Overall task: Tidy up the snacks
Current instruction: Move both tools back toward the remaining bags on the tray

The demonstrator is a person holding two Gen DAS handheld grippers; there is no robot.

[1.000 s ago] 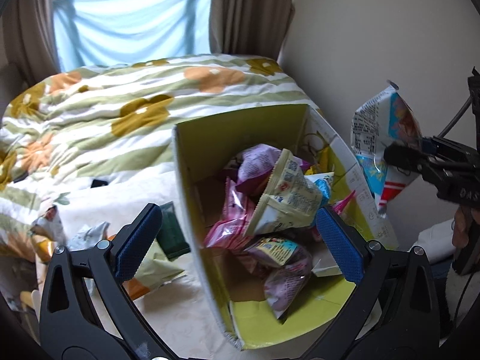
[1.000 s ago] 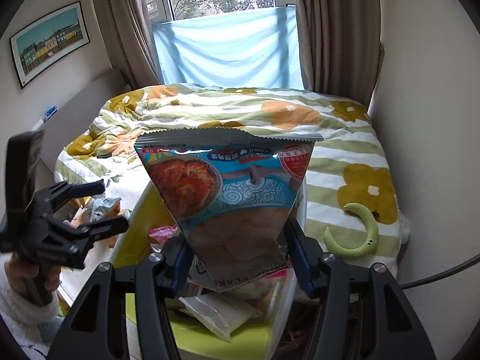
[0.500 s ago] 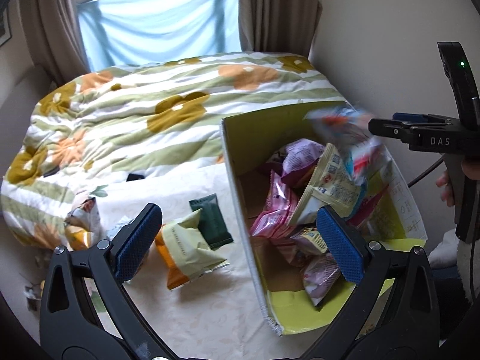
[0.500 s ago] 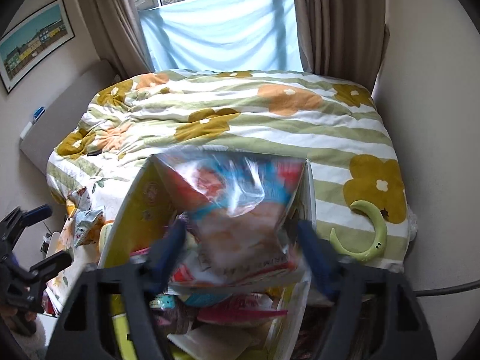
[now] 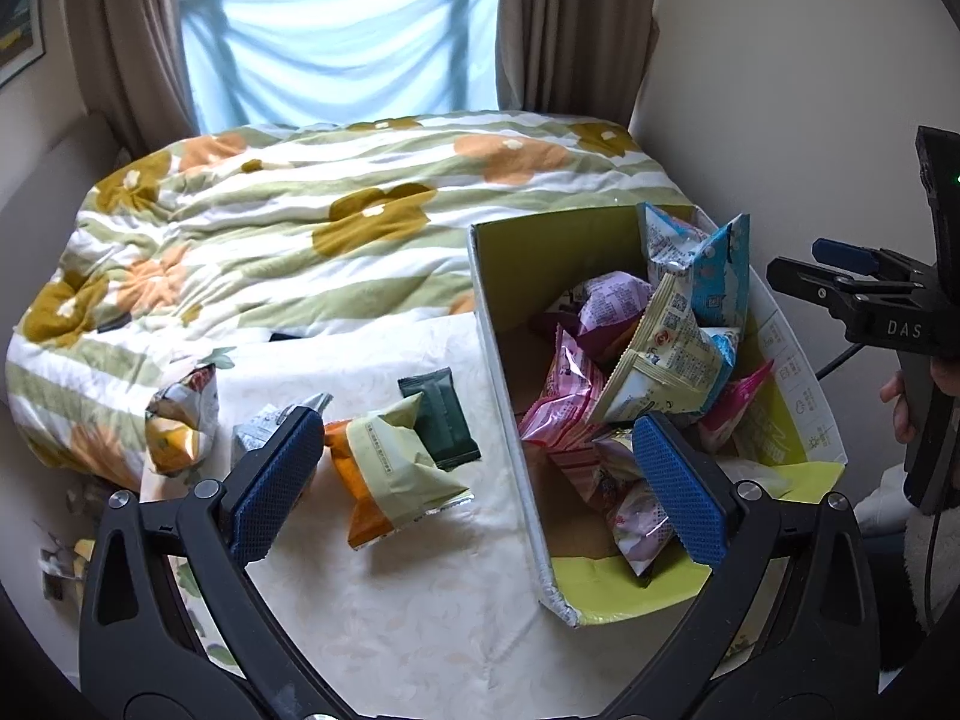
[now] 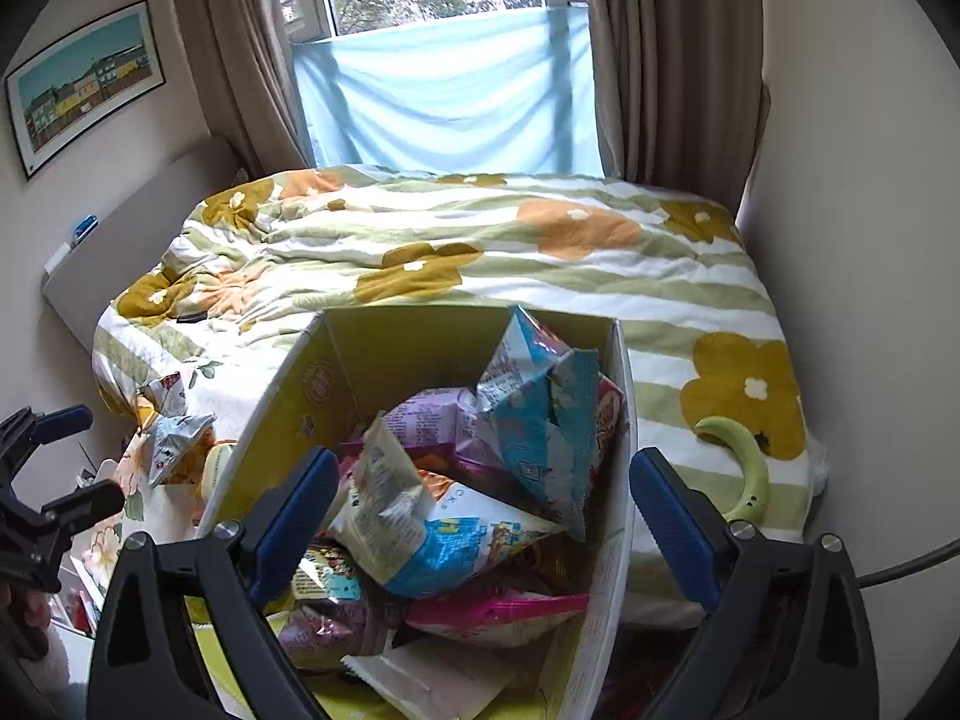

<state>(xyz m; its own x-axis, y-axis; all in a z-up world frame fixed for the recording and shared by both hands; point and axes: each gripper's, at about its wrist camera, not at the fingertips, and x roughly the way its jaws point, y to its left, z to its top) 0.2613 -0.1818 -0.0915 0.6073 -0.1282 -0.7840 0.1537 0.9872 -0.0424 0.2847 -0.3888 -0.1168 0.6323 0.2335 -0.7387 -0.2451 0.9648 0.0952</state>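
Note:
A cardboard box [image 5: 501, 354] with a yellow-green inside holds several snack bags. On top, at its far right corner, lies a blue and red snack bag [image 5: 714, 276] [image 6: 540, 420]. My right gripper [image 6: 483, 498] hangs over the box with its jaws opening; nothing is pressed between the pads. It also shows at the right edge of the left wrist view as the right gripper [image 5: 840, 282]. My left gripper [image 5: 480, 474] stands open above the box's left wall, holding nothing. Loose on the cream cloth lie an orange and pale-green bag [image 5: 390, 468], a dark green packet [image 5: 441, 420] and two silvery bags [image 5: 180, 420].
A bed with a flowered, green-striped quilt [image 5: 360, 222] fills the space behind the box. A wall [image 5: 780, 120] stands close on the right. A green crescent-shaped thing [image 6: 744, 468] lies on the quilt's right edge. A hand [image 5: 900, 408] holds the right gripper's handle.
My right gripper opened and let go of the blue and red bag, which dropped into the box. The left gripper pulled back and to the left, bringing the loose snacks into view.

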